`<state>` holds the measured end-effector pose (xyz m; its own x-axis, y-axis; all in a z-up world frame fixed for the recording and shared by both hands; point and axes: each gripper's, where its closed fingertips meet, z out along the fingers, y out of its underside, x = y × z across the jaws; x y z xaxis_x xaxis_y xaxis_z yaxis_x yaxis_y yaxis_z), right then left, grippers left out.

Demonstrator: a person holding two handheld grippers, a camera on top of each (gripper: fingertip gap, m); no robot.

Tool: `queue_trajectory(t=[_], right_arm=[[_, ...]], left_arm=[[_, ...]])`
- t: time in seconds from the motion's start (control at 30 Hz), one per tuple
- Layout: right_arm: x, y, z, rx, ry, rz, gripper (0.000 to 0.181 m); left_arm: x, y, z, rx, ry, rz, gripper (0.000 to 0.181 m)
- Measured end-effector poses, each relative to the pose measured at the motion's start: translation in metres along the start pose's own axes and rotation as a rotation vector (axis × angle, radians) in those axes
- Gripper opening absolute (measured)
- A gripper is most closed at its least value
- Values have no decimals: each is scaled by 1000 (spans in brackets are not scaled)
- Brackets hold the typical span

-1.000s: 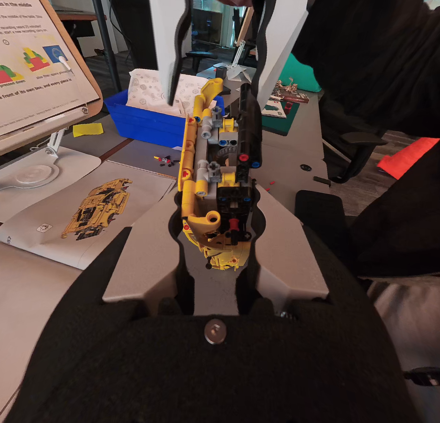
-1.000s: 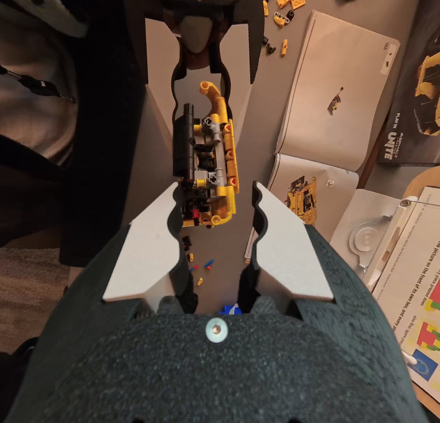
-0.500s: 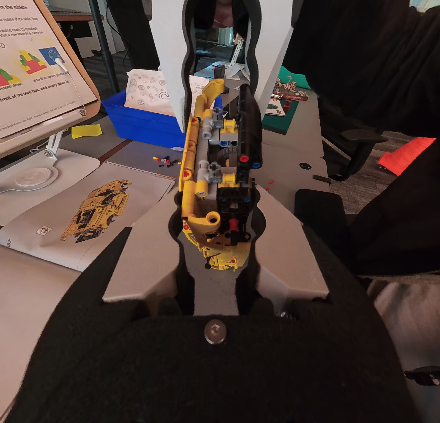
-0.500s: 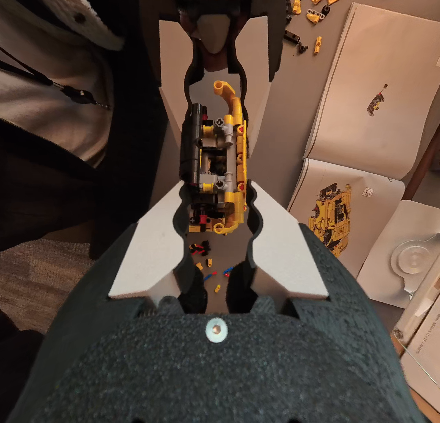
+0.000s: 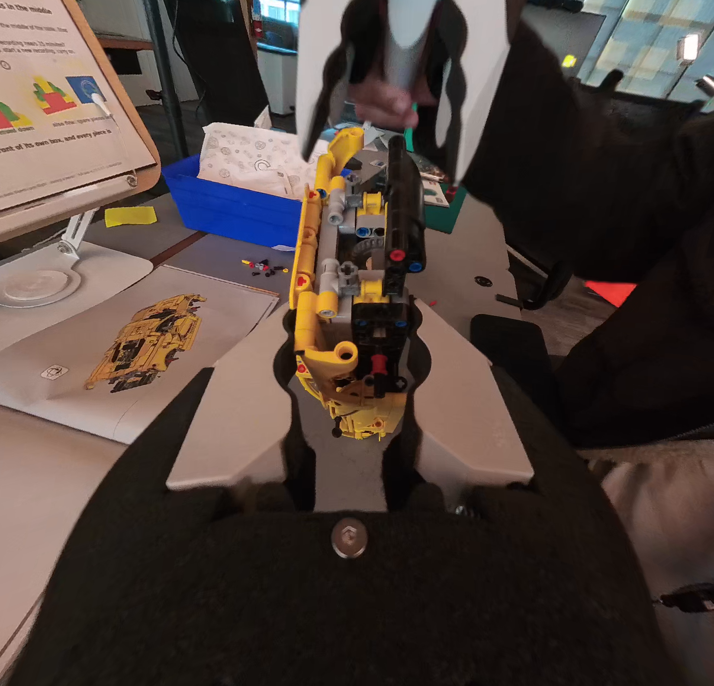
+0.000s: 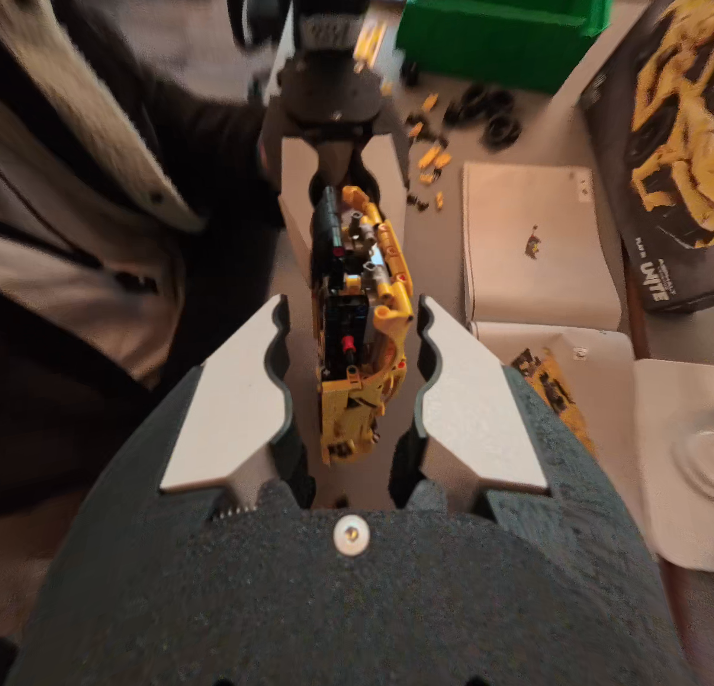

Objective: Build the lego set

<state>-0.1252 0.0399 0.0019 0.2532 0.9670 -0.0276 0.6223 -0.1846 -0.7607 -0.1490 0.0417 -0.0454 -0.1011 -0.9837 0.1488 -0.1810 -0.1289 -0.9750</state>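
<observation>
A long yellow, black and grey lego model [image 5: 347, 281] is held above the grey table [image 5: 456, 250]. My left gripper [image 5: 349, 319] is shut on its near end. My right gripper [image 5: 382, 157] hangs open over the far end, fingers apart on both sides. In the right wrist view the model [image 6: 359, 319] lies between my right gripper's [image 6: 352, 304] spread fingers with a gap on each side. The left gripper [image 6: 344, 219] grips its other end there. This view is blurred.
An open instruction booklet [image 5: 135, 339] lies left of the model, under a sign board on a stand [image 5: 58, 107]. A blue bin [image 5: 232, 211] holds a paper bag. A green bin [image 6: 502, 29], the set's box [image 6: 676, 126], black tyres [image 6: 487, 114] and loose pieces [image 6: 432, 157] lie beyond. Across from one pair of fingers to the other is roughly 6 centimeters.
My right gripper narrowed around the model's far end, then opened wide again and moved further along the model. Its view has tilted. My left gripper has kept its hold.
</observation>
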Motion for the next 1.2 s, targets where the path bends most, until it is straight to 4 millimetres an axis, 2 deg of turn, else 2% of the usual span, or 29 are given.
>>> queue_trajectory(t=[0.13,0.23,0.3,0.47,0.97,1.2], right_arm=[[7,-2,-1,418,4,219,62],[5,-1,4,558,11,233,61],[2,-1,11,571,22,202,58],[-1,-1,12,596,40,150,49],[-11,3,4,636,45,154,42],[-13,1,2,702,65,127,45]], left_arm=[[0,0,0,4,4,-3,55],[3,-1,2,-6,-1,5,55],[5,-1,3,-16,-6,13,55],[11,-1,4,-35,-14,32,55],[21,-4,9,-53,-30,77,54],[22,-3,9,-49,-34,80,54]])
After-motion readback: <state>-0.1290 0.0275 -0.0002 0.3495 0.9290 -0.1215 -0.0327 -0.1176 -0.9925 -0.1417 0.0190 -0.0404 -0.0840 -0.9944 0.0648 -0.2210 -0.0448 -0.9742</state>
